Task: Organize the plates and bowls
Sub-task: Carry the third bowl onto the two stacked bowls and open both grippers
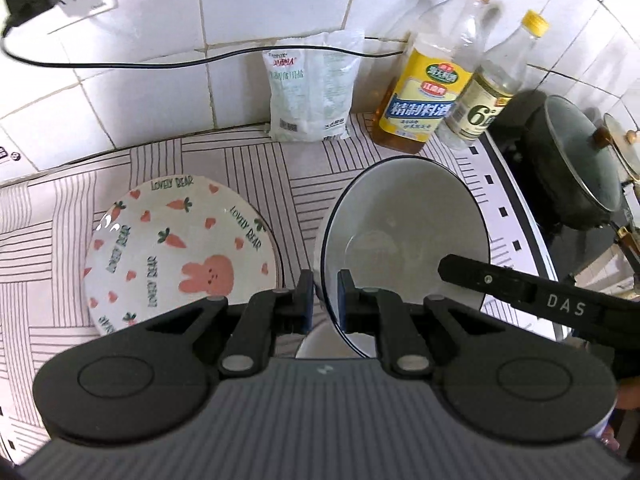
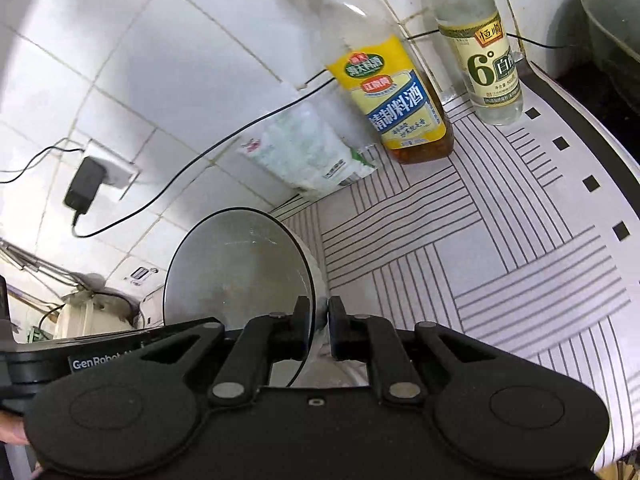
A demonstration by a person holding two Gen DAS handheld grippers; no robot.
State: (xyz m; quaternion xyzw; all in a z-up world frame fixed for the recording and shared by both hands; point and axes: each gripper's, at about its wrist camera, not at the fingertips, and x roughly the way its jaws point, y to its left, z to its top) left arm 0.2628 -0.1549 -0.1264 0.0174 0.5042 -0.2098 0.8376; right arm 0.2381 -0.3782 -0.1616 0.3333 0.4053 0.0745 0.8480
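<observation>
We see a glossy glazed ceramic bowl (image 1: 404, 236) and, at nine o'clock of it, a shiny printed ceramic plate (image 1: 180, 248). The tools (image 1: 322, 300) look like matt black plastic. Smooth striped covering lines the desk (image 2: 500, 248); wall tiles (image 1: 260, 0) gleam.

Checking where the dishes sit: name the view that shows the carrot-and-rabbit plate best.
The left wrist view: the carrot-and-rabbit plate lies on the striped mat, nearly whole, its near edge behind the gripper body. The right wrist view does not show it at all.
</observation>
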